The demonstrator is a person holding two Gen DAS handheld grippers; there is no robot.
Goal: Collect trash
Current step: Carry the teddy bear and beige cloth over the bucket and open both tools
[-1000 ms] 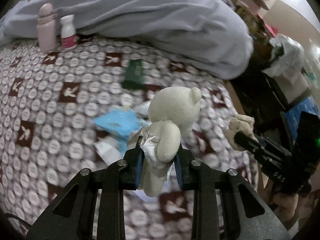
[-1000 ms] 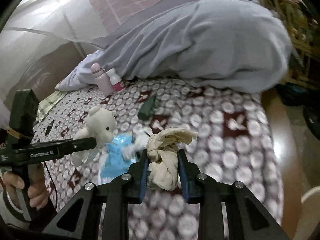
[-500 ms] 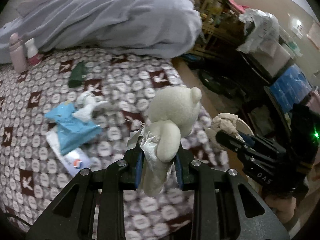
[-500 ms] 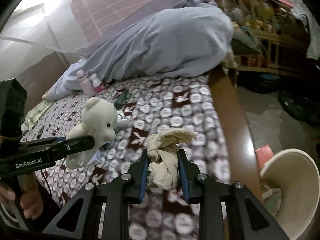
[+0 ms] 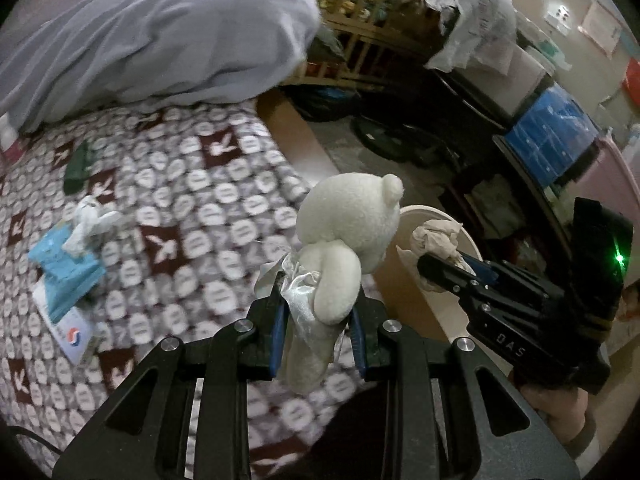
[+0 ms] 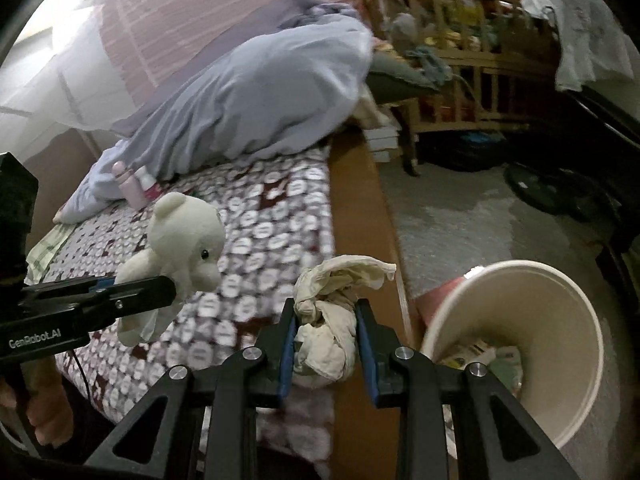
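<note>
Both grippers had swung from over the patterned bedspread (image 5: 192,200) toward the bed's wooden edge (image 6: 356,216), bringing a white bin (image 6: 560,320) into view at 4 o'clock. The left gripper (image 5: 318,312) was clamped on a plush bear (image 5: 348,220); the right gripper (image 6: 326,344) pinched a crumpled tissue (image 6: 328,320) beside the bin's rim.
</note>
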